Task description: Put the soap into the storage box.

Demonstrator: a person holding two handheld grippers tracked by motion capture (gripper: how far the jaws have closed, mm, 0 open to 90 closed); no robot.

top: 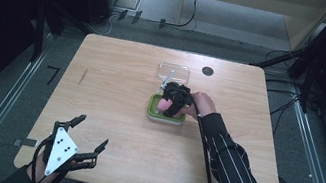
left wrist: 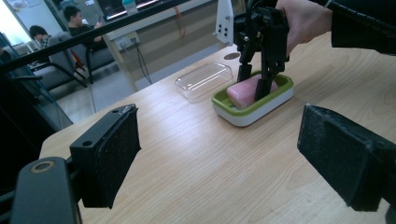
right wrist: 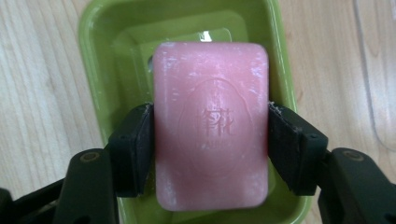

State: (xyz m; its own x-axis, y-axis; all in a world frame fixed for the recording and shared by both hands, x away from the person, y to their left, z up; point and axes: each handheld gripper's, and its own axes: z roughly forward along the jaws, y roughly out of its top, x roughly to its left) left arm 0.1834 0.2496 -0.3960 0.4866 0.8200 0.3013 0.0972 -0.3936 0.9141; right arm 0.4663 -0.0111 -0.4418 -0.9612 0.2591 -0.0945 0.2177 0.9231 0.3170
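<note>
Soap (right wrist: 211, 126) clamped in right tongs (right wrist: 210, 140) over green dish (right wrist: 95, 60); left tongs (left wrist: 233, 154) wide, idle. Next, probably: lower or lift gently.

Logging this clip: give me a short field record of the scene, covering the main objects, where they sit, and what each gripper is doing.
surface: wooden table
soap: pink bar, stamped top, over the green dish
dish: green soap dish with white base, near table centre
lid: clear plastic lid, lying on the table just beyond the dish
right gripper: right gripper, reaching down into the dish, pads pressed on both long sides of the bar
left gripper: left gripper, jaws wide apart, nothing between them, at the near left corner of the table
</note>
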